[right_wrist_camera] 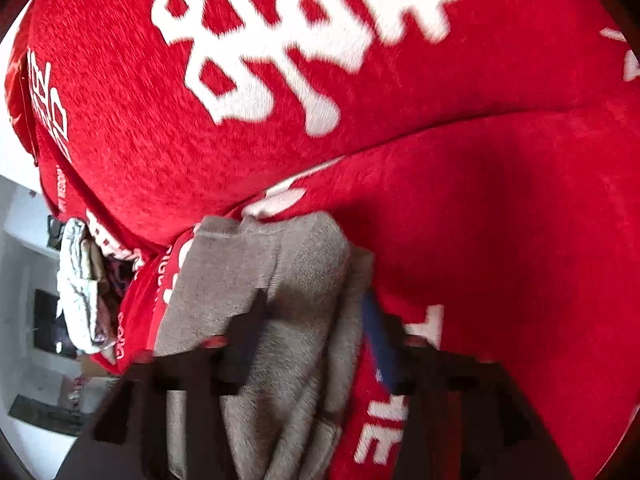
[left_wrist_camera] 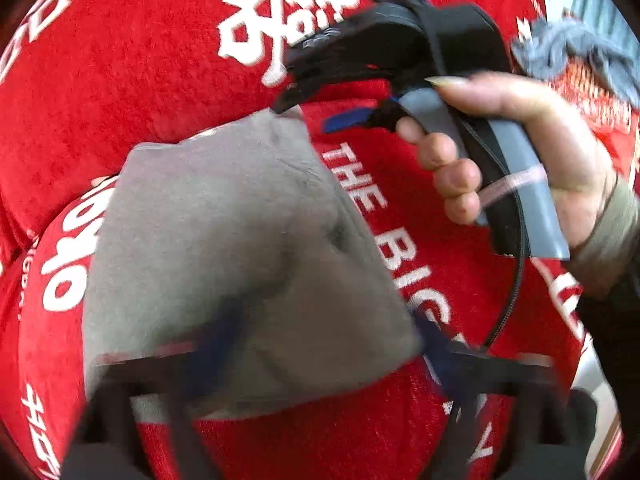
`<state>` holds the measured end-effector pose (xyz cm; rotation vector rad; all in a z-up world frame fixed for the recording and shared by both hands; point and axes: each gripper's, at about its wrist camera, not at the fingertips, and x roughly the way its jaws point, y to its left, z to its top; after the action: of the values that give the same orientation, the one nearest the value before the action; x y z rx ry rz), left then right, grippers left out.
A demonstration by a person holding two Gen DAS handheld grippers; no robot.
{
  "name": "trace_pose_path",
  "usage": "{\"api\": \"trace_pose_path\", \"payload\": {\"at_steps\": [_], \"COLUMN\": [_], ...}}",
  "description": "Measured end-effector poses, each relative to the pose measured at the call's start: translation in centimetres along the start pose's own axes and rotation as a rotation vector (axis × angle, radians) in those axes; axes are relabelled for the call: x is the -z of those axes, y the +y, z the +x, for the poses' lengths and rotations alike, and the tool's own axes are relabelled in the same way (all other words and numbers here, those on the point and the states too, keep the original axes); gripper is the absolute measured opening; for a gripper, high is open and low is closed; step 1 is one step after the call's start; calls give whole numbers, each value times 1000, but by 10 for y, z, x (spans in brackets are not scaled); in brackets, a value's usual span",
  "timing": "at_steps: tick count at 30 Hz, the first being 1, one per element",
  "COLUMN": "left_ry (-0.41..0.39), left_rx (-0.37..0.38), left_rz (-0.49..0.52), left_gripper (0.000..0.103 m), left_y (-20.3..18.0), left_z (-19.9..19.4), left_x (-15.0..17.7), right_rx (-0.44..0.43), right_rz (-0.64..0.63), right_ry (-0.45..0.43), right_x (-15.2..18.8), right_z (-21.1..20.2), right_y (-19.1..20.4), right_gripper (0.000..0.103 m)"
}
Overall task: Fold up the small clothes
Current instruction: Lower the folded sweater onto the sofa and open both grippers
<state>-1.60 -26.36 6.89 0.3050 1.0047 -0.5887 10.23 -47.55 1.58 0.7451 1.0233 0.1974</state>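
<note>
A small grey-brown cloth (left_wrist_camera: 224, 248) lies on the red blanket (left_wrist_camera: 120, 80) with white lettering. In the left wrist view my left gripper (left_wrist_camera: 320, 360) straddles the cloth's near edge with its fingers wide apart. My right gripper (left_wrist_camera: 304, 92) comes in from the upper right, held by a hand, with its tips at the cloth's far corner. In the right wrist view the same cloth (right_wrist_camera: 280, 320) sits bunched between my right gripper's (right_wrist_camera: 316, 328) fingers; blur hides whether they pinch it.
A grey knitted item (left_wrist_camera: 568, 52) lies on the blanket at the far right. In the right wrist view a pale crumpled garment (right_wrist_camera: 80, 280) sits at the blanket's (right_wrist_camera: 480, 220) left edge, with a white room beyond.
</note>
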Motion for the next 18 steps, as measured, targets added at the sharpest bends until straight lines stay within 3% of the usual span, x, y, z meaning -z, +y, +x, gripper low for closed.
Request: {"api": "trace_pose_path", "payload": {"at_steps": [2, 5, 10, 12, 15, 17, 18], "left_ry": [-58, -28, -123, -137, -102, 29, 68], "left_rx": [-3, 120, 179, 130, -13, -130, -80], "left_rz": [-7, 30, -66, -169, -280, -327, -349], "left_gripper": [102, 102, 102, 102, 102, 102, 102], "left_y": [0, 2, 44, 75, 119, 142, 150], "left_z": [-18, -35, -67, -65, -41, -8, 3], "left_x": [8, 16, 10, 2, -4, 1, 7], "right_rx": [-23, -87, -306, -259, -75, -14, 1], "right_rz": [-15, -85, -87, -78, -36, 5, 16], "right_ry": [-39, -66, 18, 52, 70, 59, 49], "right_x": [4, 13, 29, 33, 38, 44, 46], "right_z": [-18, -39, -34, -18, 0, -2, -6], "right_y": [9, 34, 58, 56, 31, 13, 11], "right_gripper": [62, 62, 63, 63, 63, 60, 60]}}
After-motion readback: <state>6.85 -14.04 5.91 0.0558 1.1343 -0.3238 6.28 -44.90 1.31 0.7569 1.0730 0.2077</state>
